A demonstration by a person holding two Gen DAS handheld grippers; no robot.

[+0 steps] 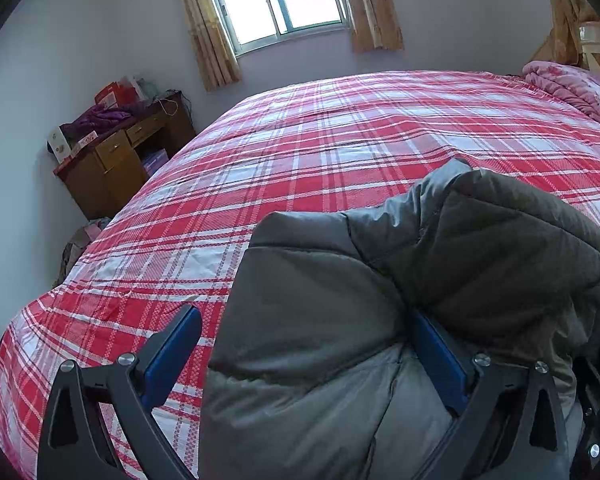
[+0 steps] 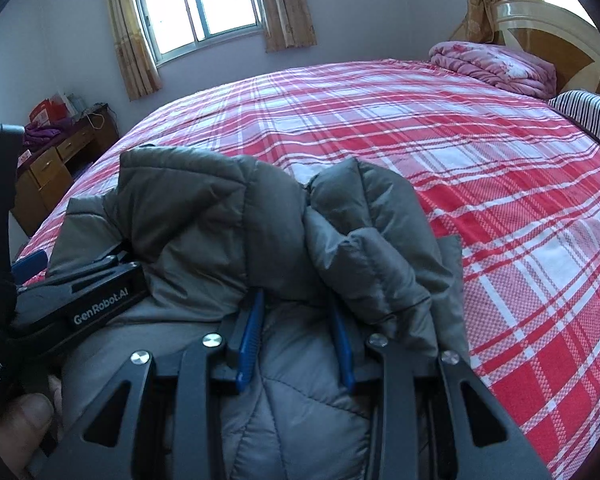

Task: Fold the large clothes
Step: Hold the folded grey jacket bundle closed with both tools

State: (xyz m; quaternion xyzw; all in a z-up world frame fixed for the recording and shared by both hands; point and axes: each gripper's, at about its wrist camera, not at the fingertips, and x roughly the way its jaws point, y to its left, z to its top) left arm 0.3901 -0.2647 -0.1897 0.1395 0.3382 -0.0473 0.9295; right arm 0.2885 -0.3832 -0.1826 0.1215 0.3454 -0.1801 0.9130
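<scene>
A bulky grey padded jacket (image 1: 320, 320) is bunched up at the near edge of the bed. In the left wrist view my left gripper (image 1: 304, 316) stands wide open around one fold. Its left pad (image 1: 172, 356) is clear of the fabric and its right pad (image 1: 440, 364) is tucked under a fold. In the right wrist view my right gripper (image 2: 296, 296) is shut on a thick fold of the jacket (image 2: 220, 220), with fabric filling the gap between its blue pads (image 2: 252, 340). The left gripper's body (image 2: 80, 300) lies against the jacket at the left, held by a hand (image 2: 24, 420).
The bed's red and white plaid sheet (image 1: 340, 140) stretches away ahead. A folded pink quilt (image 2: 496, 62) and a striped pillow (image 2: 592, 114) lie by the headboard (image 2: 560, 32) at the far right. A cluttered wooden desk (image 1: 120, 152) stands by the left wall, under the window (image 1: 276, 0).
</scene>
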